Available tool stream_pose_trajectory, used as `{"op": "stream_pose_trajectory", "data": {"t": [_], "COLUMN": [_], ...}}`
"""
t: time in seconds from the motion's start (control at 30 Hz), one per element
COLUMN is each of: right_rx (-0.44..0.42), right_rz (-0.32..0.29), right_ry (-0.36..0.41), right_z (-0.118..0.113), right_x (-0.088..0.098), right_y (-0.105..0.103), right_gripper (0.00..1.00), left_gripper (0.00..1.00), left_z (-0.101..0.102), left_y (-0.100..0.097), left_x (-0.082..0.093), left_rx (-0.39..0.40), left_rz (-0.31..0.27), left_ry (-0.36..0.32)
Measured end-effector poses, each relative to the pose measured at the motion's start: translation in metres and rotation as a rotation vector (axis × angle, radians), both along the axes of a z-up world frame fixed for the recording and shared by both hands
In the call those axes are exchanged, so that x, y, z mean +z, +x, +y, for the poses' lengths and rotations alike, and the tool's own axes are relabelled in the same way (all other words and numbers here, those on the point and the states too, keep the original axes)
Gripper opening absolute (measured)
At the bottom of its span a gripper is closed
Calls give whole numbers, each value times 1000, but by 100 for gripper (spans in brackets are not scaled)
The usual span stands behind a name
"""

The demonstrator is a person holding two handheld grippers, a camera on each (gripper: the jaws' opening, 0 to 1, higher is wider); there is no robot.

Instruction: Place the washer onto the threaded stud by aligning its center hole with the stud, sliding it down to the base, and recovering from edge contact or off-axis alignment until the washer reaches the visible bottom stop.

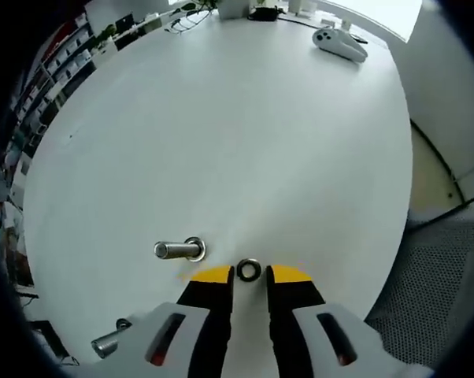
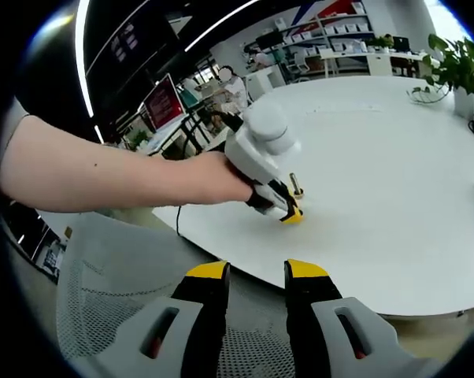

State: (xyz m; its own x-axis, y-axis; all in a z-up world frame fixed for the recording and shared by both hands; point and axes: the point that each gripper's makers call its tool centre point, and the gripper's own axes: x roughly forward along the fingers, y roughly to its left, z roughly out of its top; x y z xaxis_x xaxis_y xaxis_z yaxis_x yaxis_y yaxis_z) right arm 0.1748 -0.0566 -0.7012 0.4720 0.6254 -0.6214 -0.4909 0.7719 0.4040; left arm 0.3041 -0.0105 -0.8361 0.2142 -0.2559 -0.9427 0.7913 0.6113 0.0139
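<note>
Our left gripper stood apart around the flat washer, low centre; the threaded stud sat left — closing off-centre risked flicking it away. Right gripper hung open.

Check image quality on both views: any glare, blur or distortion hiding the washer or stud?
Left gripper view: even light, soft shadows, washer sharp between the left gripper tips, stud showing mild specular shine; fisheye bends the table edge. Right gripper view: bright table, stud small and soft, washer too small to make out.
</note>
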Motion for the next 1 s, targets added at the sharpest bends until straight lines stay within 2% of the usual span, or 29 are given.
{"op": "stream_pose_trajectory", "data": {"t": [0.07, 0.23, 0.57, 0.8, 1.0], "right_rx": [0, 4, 2, -5, -10], "right_rz": [0, 2, 2, 2, 0], "right_ry": [0, -2, 0, 0, 0], "right_z": [0, 1, 1, 0, -1], "right_x": [0, -1, 0, 0, 0], "right_y": [0, -1, 0, 0, 1], "right_gripper": [30, 30, 30, 30, 30], "left_gripper": [10, 10, 11, 15, 13], "left_z": [0, 1, 17, 17, 18], "left_y": [0, 0, -14, -17, -16], "left_x": [0, 0, -1, -1, -1], "left_rx": [-1, 18, -13, -35, -34], "left_rz": [-7, -8, 37, 58, 54], "left_ry": [-2, -6, 38, 57, 60]}}
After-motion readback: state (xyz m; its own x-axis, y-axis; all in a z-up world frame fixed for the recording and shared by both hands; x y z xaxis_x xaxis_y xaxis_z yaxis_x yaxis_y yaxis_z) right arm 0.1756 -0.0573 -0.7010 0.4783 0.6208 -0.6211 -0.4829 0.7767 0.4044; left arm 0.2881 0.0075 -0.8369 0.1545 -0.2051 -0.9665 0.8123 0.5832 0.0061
